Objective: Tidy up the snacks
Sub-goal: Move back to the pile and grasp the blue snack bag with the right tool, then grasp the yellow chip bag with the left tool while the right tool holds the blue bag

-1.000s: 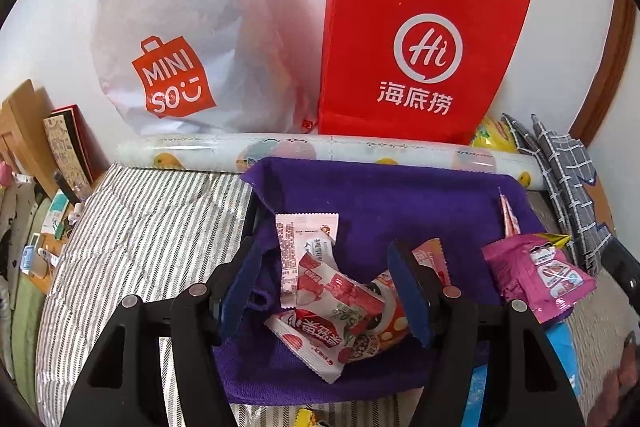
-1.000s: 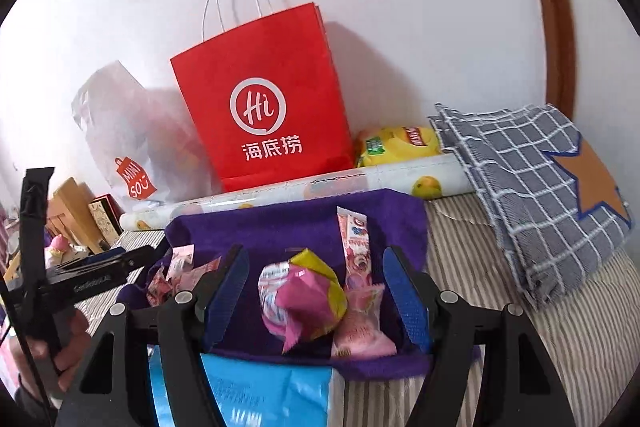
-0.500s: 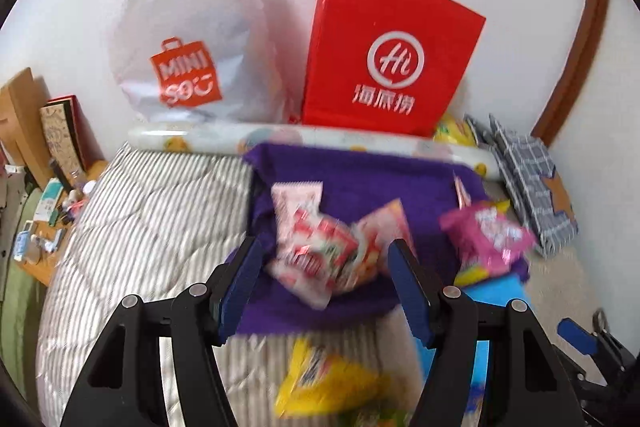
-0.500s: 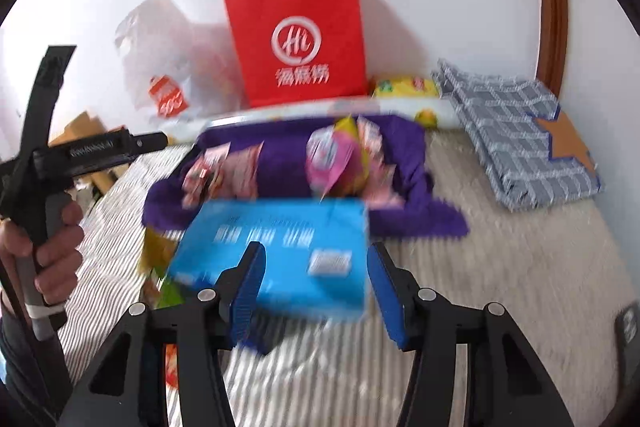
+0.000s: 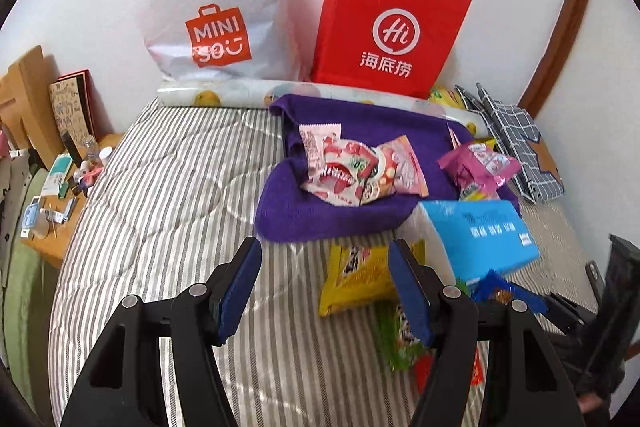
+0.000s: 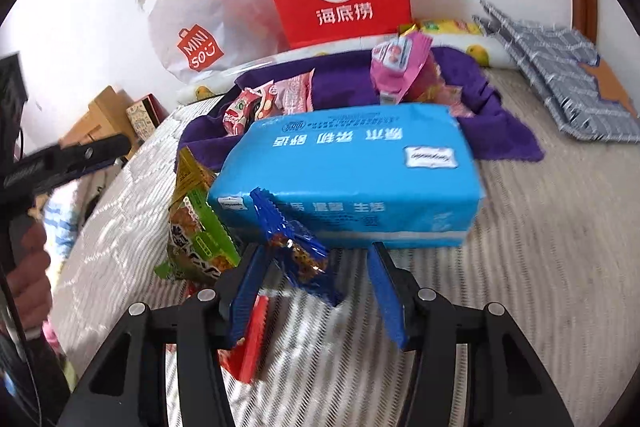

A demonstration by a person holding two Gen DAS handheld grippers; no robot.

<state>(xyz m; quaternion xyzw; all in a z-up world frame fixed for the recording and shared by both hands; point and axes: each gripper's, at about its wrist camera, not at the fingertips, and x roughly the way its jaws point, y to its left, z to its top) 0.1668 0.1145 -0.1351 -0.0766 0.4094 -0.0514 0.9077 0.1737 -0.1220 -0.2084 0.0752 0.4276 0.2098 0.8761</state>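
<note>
Hovering over a striped bed (image 5: 168, 195), the left claw (image 5: 326, 287) stands open with nothing between its blue pads; a yellow packet (image 5: 356, 275) lies just beyond its right pad. The right claw (image 6: 316, 279) has just been closing; its jaws stand part open, with a blue wrapper (image 6: 288, 239) between them, tilted against the left pad. Whether the pads press on it, I cannot tell.

A blue pack (image 6: 352, 179) lies on the bed just ahead of the right claw, with the wrapper leaning on its front edge. To its left sit a green packet (image 6: 200, 243) and the yellow one, and a red packet (image 6: 252, 339) lies under the claw's left finger.

Beyond the pack, a purple towel (image 5: 332, 211) carries the sorted snacks: red-and-white and pink packets (image 5: 356, 171) piled on its left part, a magenta pouch (image 5: 476, 167) on its right edge. Behind the towel a printed roll (image 5: 224, 95) lies along the wall, with a white bag (image 5: 216, 7) and a red bag (image 5: 388, 27) standing upright against it. A checked cloth (image 6: 560, 75) lies at the far right of the bed. In the right wrist view a hand (image 6: 28, 275) at the left edge holds the other tool's handle.
</note>
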